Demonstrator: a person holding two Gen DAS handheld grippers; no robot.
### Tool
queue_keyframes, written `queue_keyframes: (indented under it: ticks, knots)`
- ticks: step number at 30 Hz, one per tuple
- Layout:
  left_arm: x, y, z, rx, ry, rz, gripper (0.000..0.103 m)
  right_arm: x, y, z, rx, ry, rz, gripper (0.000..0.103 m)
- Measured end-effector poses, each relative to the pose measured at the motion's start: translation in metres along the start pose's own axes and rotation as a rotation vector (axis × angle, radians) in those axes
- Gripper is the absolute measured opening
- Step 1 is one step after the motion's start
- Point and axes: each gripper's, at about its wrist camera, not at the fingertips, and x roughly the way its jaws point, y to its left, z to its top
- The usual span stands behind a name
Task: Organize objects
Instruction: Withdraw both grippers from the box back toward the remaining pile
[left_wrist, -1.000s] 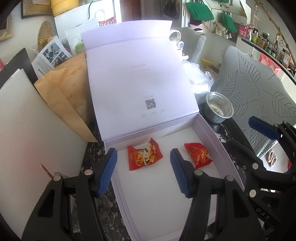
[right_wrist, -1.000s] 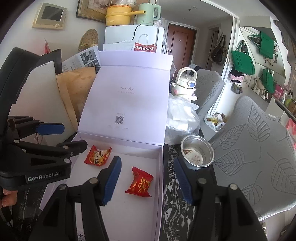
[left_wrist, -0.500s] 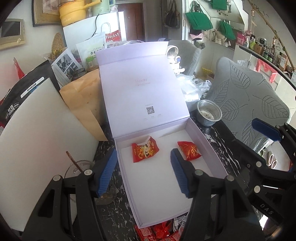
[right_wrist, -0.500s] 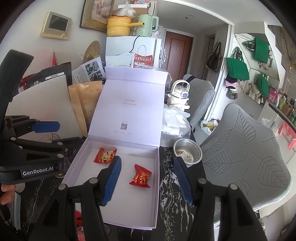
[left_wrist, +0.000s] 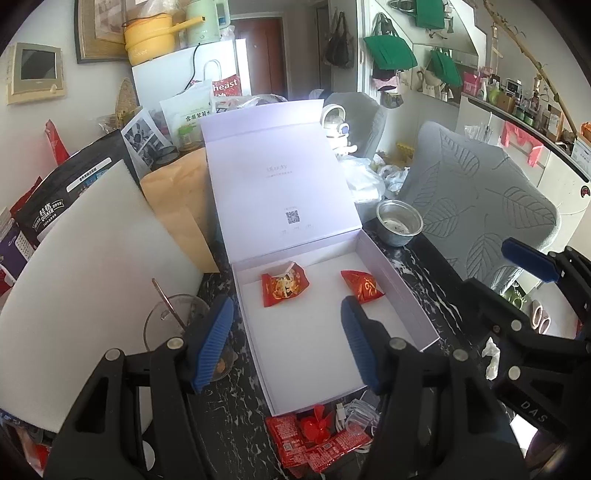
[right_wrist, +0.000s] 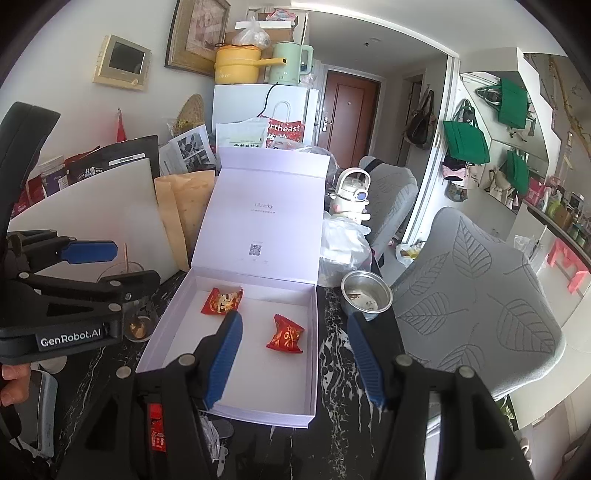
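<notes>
Left wrist view: nearest, red packets wait on the table, probably next to go in. Both grippers, left and right, hang with jaws apart, empty. Farther, 2 sachets lie inside the open box.

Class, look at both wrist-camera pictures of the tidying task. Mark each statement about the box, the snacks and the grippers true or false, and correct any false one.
1. The pale lilac cardboard gift box has its hinged lid standing open. True.
2. Two red foil snack packets lie inside it. True.
3. The left gripper holds a packet. False: nothing is between its blue pads.
4. The round steel bowl sits inside the box. False: it stands outside, on the black marbled tabletop.
5. The right gripper is empty. True.
</notes>
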Motion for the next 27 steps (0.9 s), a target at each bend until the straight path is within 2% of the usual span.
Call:
queue_keyframes:
  ticks: [18,27]
  knots:
    - [-0.040,-0.011,-0.057,0.032,0.005,-0.027,0.062,-0.049,0.026,-0.050,0.006,0.023,-0.005,0.060]
    - [-0.046,-0.011,-0.088,0.023,0.029,-0.040,0.063,-0.063,0.040,-0.079,0.004,0.036,0.016,0.060]
